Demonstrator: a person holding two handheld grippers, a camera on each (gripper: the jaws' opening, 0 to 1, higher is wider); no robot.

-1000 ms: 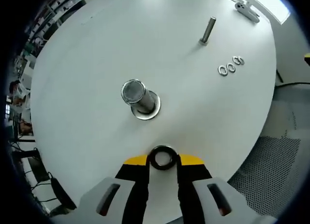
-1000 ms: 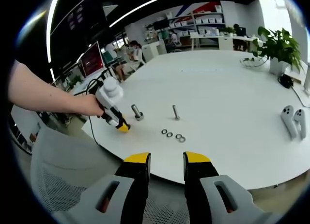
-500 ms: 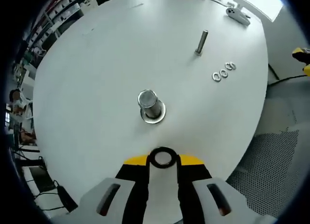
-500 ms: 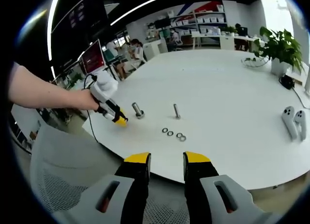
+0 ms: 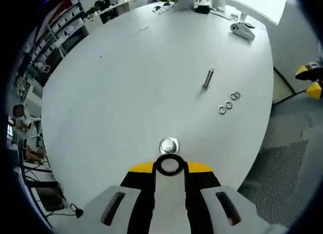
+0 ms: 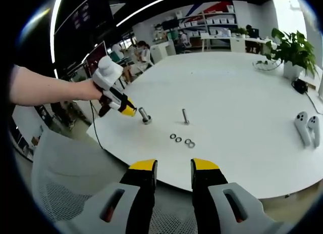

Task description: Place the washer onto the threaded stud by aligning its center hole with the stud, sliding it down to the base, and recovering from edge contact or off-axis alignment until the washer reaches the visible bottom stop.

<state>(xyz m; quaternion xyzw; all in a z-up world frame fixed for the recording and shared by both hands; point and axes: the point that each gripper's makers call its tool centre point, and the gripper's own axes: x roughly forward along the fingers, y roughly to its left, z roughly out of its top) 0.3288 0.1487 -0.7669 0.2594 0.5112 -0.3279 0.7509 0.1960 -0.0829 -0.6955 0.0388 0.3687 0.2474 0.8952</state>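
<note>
A dark ring washer (image 5: pixel 169 165) is pinched between the yellow-tipped jaws of my left gripper (image 5: pixel 169 167), which is shut on it. Just beyond the washer, the thick threaded stud (image 5: pixel 169 145) shows end-on from above, on the white table (image 5: pixel 126 82). In the right gripper view, a hand holds the left gripper (image 6: pixel 126 108) raised just left of and above the stud (image 6: pixel 145 116). My right gripper (image 6: pixel 173 169) hangs off the table's near edge, open, with nothing between its jaws.
A thinner bolt (image 5: pixel 207 79) stands upright further in, with three loose washers (image 5: pixel 228 103) beside it. White handheld controllers (image 6: pixel 305 125) lie at the right, a potted plant (image 6: pixel 290 52) at the back. A mesh chair (image 6: pixel 75 183) sits below the table edge.
The left gripper has lifted and come over the stud with the washer; the stud now looks smaller and sits right beyond the washer. The right gripper has stayed put.
</note>
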